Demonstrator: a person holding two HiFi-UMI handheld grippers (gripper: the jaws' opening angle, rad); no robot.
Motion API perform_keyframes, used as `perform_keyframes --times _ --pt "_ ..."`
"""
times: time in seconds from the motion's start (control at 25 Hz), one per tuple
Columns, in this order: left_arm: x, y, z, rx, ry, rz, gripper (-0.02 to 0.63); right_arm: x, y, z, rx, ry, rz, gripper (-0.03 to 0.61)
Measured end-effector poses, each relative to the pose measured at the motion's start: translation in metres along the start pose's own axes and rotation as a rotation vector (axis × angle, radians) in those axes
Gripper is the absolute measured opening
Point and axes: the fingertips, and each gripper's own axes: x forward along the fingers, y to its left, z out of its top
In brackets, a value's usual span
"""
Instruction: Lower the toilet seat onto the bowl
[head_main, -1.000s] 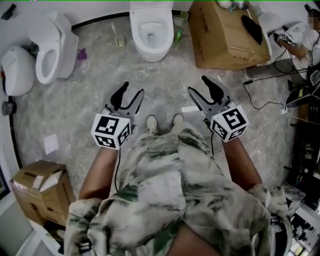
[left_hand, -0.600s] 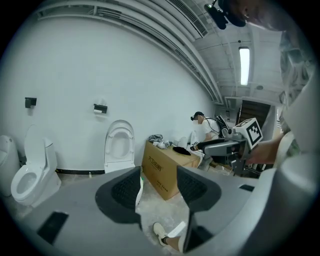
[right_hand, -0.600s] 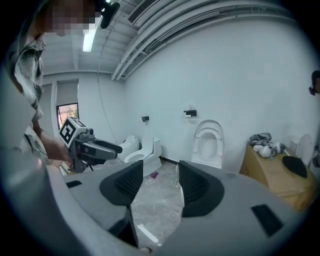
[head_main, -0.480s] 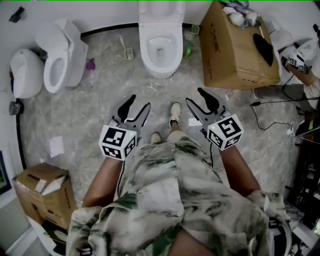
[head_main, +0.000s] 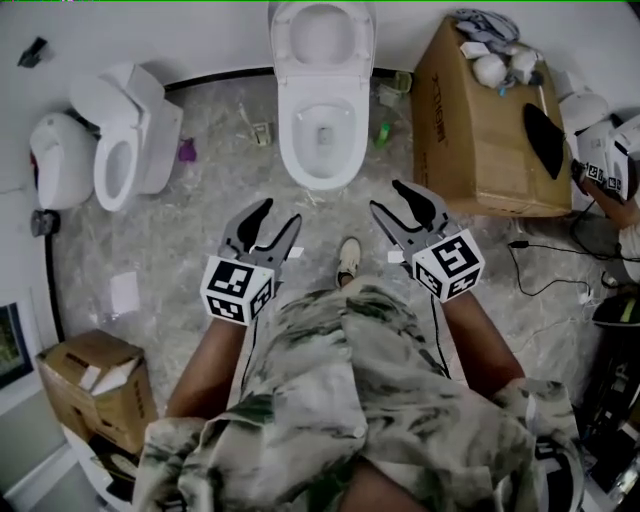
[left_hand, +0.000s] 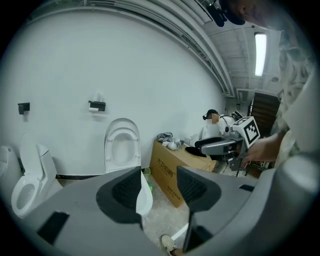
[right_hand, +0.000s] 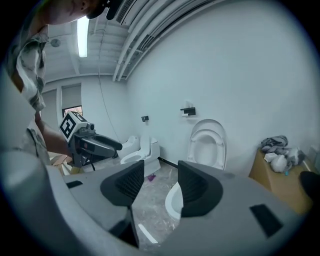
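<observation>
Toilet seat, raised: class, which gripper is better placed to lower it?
Right, narrowly. The right gripper, open and empty though its jaws have just been closing slightly, sits nearer the toilet seat in the head view. The left gripper, also open, sits further back.

Dark print stands on the side of the cardboard box (left_hand: 164, 167), ahead of the left gripper (left_hand: 159, 184) and slightly to its right. The characters are too small and blurred to read. No other text is legible.
</observation>
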Motion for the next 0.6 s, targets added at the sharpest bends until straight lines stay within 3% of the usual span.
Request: perform_keyframes --times 0.28,0.6 --pt "0.076 0.021 0.035 -0.008 0.01 0.045 0.221 0.04 -0.08 0.01 -0.022 0.017 0.041 0.222" --pt "0.14 0.075 0.07 0.015 0.011 0.018 0.221 0.102 -0.14 0.038 -0.056 0.029 0.018 0.212"
